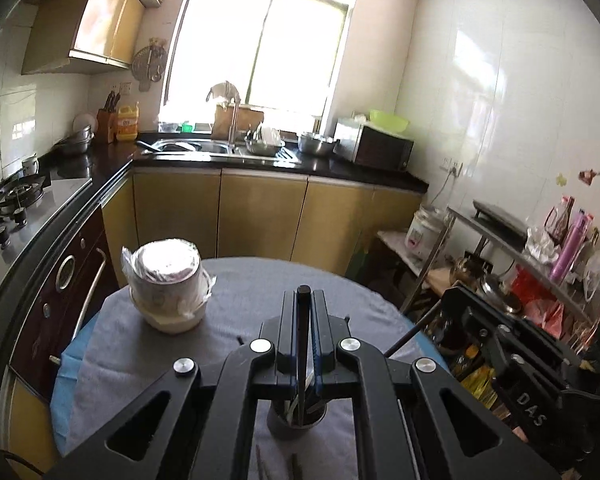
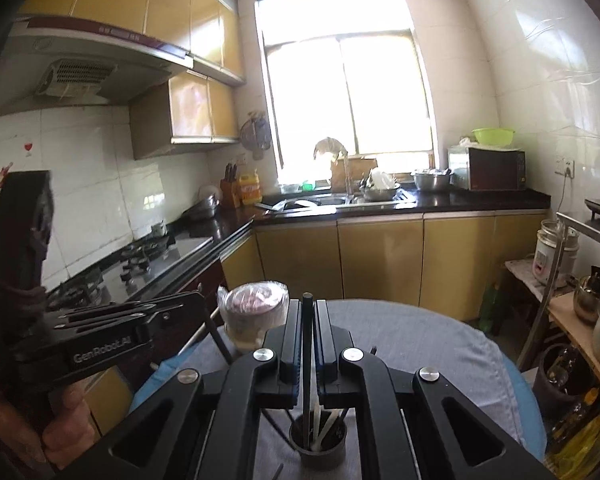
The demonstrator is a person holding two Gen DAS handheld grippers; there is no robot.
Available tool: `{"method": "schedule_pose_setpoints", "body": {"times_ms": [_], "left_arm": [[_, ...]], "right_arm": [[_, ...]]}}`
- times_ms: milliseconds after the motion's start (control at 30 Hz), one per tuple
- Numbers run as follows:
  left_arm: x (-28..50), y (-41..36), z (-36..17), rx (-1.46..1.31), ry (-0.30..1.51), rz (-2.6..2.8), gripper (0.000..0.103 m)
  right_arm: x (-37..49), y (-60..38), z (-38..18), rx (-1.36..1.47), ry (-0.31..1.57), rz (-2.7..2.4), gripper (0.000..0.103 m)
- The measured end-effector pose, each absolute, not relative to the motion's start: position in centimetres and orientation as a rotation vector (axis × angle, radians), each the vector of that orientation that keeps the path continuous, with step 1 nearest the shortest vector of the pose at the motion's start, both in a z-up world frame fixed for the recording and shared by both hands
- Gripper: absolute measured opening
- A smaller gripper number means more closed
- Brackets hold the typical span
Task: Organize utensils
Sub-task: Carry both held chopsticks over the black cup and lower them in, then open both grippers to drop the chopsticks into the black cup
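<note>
Chopsticks are the business here: each gripper is clamped on one dark stick, held upright above the dark holder cup on the table. The left gripper [image 1: 303,300] pinches a black chopstick [image 1: 302,344] whose lower end reaches down into the holder cup [image 1: 297,426]. The right gripper [image 2: 309,308] pinches its own chopstick [image 2: 307,360] over the same cup [image 2: 319,446], where pale and dark utensils already stand.

To finish cleanly, I would keep each stick vertical over the cup mouth, lower until the tip is well inside, then release. Tilting could catch the rim or tip the cup.

Loose sticks, possibly more chopsticks, lie on the grey cloth [image 1: 140,344] near the cup. A wrapped container [image 1: 167,280] sits further off. Beyond are yellow cabinets, sink and a bright window.
</note>
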State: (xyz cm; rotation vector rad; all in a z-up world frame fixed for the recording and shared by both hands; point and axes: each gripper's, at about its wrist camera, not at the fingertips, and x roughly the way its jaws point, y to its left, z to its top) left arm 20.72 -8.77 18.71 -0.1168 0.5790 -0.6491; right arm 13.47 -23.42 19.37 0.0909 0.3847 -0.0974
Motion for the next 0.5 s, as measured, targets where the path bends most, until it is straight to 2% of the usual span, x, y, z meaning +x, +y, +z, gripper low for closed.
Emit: {"method": "schedule_pose_setpoints", "body": {"times_ms": [200, 500], "left_arm": [[21.7, -9.7, 16.5, -0.139, 0.571, -0.624, 0.006], [23.5, -10.7, 10.7, -0.107, 0.739, -0.6, 0.006]], "right_arm": [[15.6, -24.1, 17.3, 0.116, 0.429, -0.125, 0.006], [17.2, -25.0, 12.4, 0.147, 0.597, -0.123, 0.007]]}}
